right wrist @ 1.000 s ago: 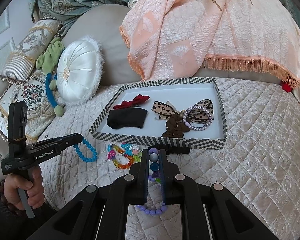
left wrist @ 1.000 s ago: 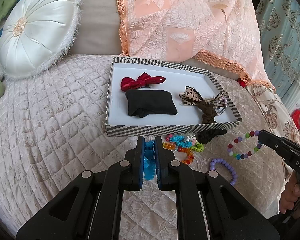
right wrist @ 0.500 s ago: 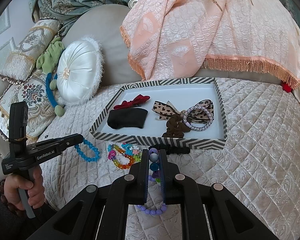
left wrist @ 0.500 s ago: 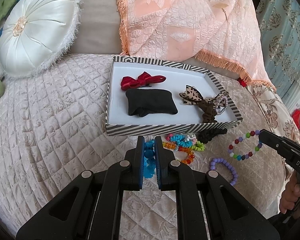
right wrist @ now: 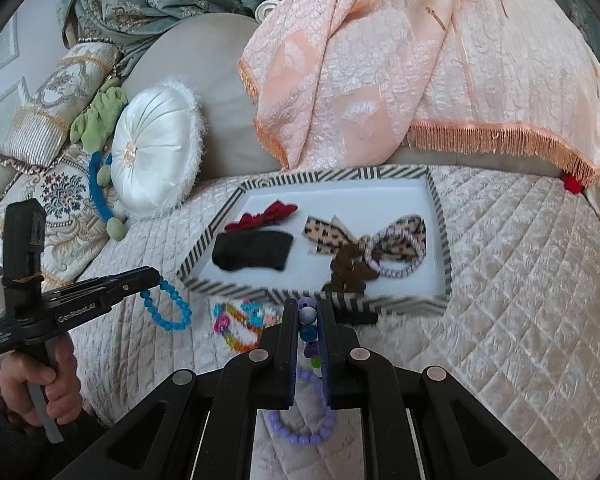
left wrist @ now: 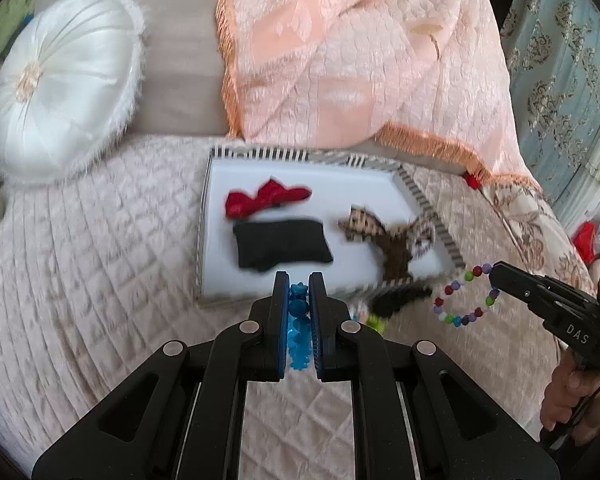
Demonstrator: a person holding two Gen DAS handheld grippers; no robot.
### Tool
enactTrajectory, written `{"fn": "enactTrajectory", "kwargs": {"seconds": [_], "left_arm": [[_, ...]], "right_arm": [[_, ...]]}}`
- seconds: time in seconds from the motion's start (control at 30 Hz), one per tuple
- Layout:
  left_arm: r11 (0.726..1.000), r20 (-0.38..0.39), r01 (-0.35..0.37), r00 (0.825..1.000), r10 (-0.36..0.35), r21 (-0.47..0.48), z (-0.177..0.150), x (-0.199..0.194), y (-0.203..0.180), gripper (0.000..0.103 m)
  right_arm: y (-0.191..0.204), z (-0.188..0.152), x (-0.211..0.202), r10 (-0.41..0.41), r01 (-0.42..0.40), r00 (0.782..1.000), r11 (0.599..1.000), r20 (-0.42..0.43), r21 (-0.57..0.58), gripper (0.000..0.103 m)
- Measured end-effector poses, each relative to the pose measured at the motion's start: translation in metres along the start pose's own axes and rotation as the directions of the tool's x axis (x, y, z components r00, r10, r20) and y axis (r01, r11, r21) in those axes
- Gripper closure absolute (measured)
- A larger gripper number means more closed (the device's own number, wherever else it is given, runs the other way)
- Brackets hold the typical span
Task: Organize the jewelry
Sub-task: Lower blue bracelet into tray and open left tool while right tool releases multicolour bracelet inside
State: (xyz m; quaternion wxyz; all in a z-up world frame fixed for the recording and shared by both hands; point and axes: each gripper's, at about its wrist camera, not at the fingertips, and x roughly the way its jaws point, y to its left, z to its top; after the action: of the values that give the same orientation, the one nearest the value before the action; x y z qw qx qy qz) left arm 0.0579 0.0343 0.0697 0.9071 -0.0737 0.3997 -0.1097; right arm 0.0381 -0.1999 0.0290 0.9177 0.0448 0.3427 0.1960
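My left gripper (left wrist: 299, 286) is shut on a blue bead bracelet (left wrist: 299, 320), which also hangs from it in the right wrist view (right wrist: 168, 310). My right gripper (right wrist: 307, 308) is shut on a multicolour bead bracelet (right wrist: 308, 326), which also shows hanging in the left wrist view (left wrist: 464, 296). Both are lifted just in front of the striped tray (left wrist: 216, 296) (right wrist: 440, 216). The tray holds a red bow (left wrist: 266, 200), a black cloth (left wrist: 280, 244), a leopard bow (right wrist: 328, 232), a brown scrunchie (right wrist: 348, 270) and a lilac hair tie (right wrist: 396, 256).
A purple bead bracelet (right wrist: 300, 428), a colourful bead bracelet (right wrist: 240, 326) and a black hair tie (left wrist: 400, 298) lie on the quilted bed before the tray. A white round cushion (left wrist: 60, 80) and a peach throw (left wrist: 360, 60) are behind it.
Both grippers have risen and moved toward the tray with their bracelets. The left wrist view is blurred by this motion.
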Motion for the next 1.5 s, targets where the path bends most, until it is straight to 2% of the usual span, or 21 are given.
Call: {"fn": "enactTrajectory", "kwargs": {"seconds": [0.2,0.37,0.53,0.67,0.77,0.87,0.97,1.03,1.13,1.2,1.3,1.5], "left_arm": [[1.000,0.010,-0.006,1.000,0.006,0.002,0.043,0.024,-0.012,0.095],[1.000,-0.002,0.011,1.000,-0.011,-0.014,0.073,0.063,-0.025,0.095],[0.997,-0.021,0.061,0.998,-0.061,-0.041,0.097,0.109,-0.036,0.095],[0.992,-0.047,0.090,0.994,-0.094,-0.089,0.101,0.147,-0.032,0.095],[0.995,-0.095,0.035,0.995,-0.044,-0.089,0.097,0.172,-0.027,0.095],[0.996,-0.139,-0.015,0.990,0.003,-0.083,0.090,0.188,-0.019,0.095],[0.996,-0.144,-0.066,0.988,0.057,-0.054,0.085,0.193,-0.014,0.095],[0.996,-0.161,-0.069,0.985,0.058,-0.062,0.083,0.194,-0.010,0.093],[0.996,-0.148,-0.084,0.986,0.077,-0.042,0.083,0.188,-0.010,0.080],[0.995,-0.131,-0.096,0.987,0.092,-0.025,0.084,0.180,-0.010,0.070],[0.995,-0.114,-0.104,0.988,0.102,-0.008,0.085,0.167,-0.008,0.069],[0.993,-0.088,-0.119,0.989,0.120,0.010,0.069,0.123,0.001,0.069]], "right_arm": [[-0.004,0.044,0.005,0.013,-0.016,0.998,0.999,0.061,0.042,0.095],[-0.012,0.076,0.035,-0.007,0.001,0.996,0.998,0.084,0.065,0.095],[-0.025,0.089,0.079,-0.042,0.037,0.997,0.996,0.058,0.081,0.094],[-0.038,0.094,0.110,-0.041,0.036,0.999,0.991,0.034,0.131,0.094],[-0.050,0.095,0.131,-0.040,0.037,0.999,0.984,0.015,0.173,0.094],[-0.066,0.091,0.146,-0.093,0.096,0.995,0.975,-0.026,0.198,0.095],[-0.084,0.086,0.155,-0.143,0.157,0.986,0.962,-0.081,0.223,0.095],[-0.092,0.083,0.156,-0.145,0.164,0.985,0.956,-0.095,0.241,0.095],[-0.098,0.080,0.153,-0.121,0.144,0.988,0.953,-0.099,0.267,0.094],[-0.098,0.079,0.145,-0.113,0.132,0.990,0.954,-0.084,0.268,0.086],[-0.095,0.077,0.132,-0.124,0.137,0.990,0.960,-0.067,0.243,0.076],[-0.086,0.058,0.095,-0.136,0.145,0.989,0.966,-0.056,0.214,0.076]]}}
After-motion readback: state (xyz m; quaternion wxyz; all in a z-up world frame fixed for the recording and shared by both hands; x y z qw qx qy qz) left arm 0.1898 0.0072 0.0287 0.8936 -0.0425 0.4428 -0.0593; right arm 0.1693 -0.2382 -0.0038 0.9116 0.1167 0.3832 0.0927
